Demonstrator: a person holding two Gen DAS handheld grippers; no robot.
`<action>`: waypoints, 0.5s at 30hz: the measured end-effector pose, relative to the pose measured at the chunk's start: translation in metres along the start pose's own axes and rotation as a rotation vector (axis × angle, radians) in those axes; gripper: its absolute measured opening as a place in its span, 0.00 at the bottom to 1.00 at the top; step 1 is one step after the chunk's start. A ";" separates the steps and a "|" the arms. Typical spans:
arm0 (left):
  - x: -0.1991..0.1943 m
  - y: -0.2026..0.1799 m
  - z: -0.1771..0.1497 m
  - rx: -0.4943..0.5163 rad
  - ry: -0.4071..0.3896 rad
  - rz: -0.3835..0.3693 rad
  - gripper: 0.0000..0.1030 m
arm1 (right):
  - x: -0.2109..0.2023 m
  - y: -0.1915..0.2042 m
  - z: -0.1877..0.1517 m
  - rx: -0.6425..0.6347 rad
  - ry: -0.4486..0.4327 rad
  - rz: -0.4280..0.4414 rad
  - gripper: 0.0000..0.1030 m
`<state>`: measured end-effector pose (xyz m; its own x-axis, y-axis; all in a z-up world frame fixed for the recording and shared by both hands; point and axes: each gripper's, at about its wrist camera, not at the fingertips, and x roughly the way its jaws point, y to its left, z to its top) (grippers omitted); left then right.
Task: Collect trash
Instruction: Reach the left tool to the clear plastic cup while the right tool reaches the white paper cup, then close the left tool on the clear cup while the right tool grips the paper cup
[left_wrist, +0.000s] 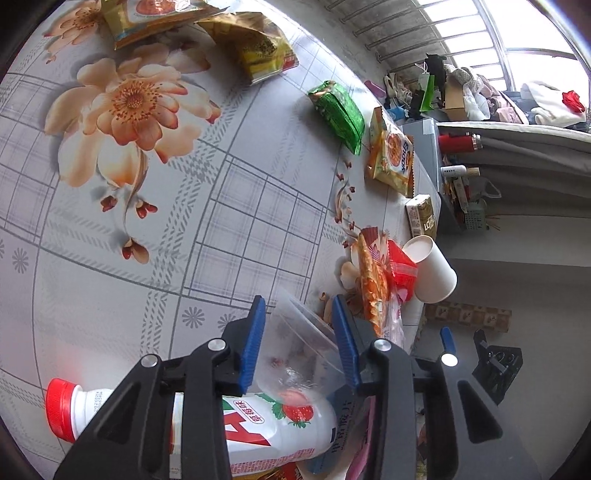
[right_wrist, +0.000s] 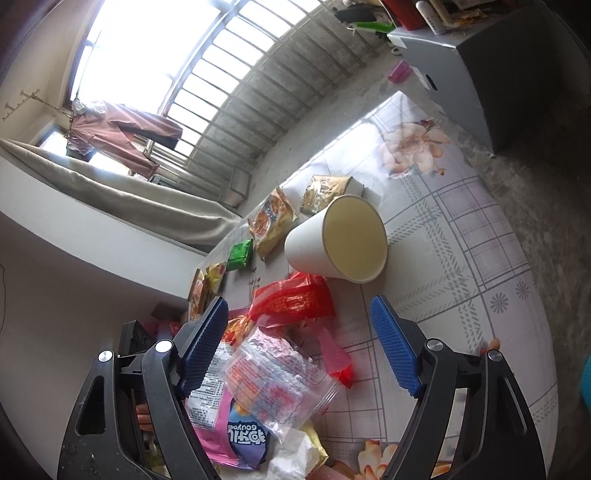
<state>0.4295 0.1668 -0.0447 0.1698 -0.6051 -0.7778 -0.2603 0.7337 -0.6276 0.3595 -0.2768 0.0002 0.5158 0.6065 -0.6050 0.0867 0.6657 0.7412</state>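
While the left hand-held gripper stands half-open astride a clear plastic wrapper without pinching it, that wrapper lies dead ahead; the right hand-held gripper gapes wide, empty.

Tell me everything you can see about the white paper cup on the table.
The paper cup is plain white outside, cream inside, and looks empty. It lies tipped on its side on the flowered tablecloth, mouth toward the right wrist camera. It sits beside the red wrapper; whether they touch is unclear. In the left wrist view it lies near the table edge. No gripper touches it.
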 end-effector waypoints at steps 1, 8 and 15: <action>0.000 0.000 0.001 0.003 0.003 -0.006 0.30 | 0.003 -0.001 0.001 0.007 0.006 -0.002 0.67; -0.010 0.000 -0.003 0.050 -0.016 0.017 0.06 | 0.019 -0.010 0.009 0.085 0.028 0.020 0.55; -0.030 0.002 -0.006 0.077 -0.110 0.035 0.05 | 0.029 -0.004 0.013 0.078 0.049 0.008 0.38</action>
<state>0.4182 0.1845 -0.0222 0.2665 -0.5442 -0.7955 -0.1945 0.7780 -0.5974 0.3858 -0.2672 -0.0165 0.4744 0.6336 -0.6111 0.1502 0.6257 0.7654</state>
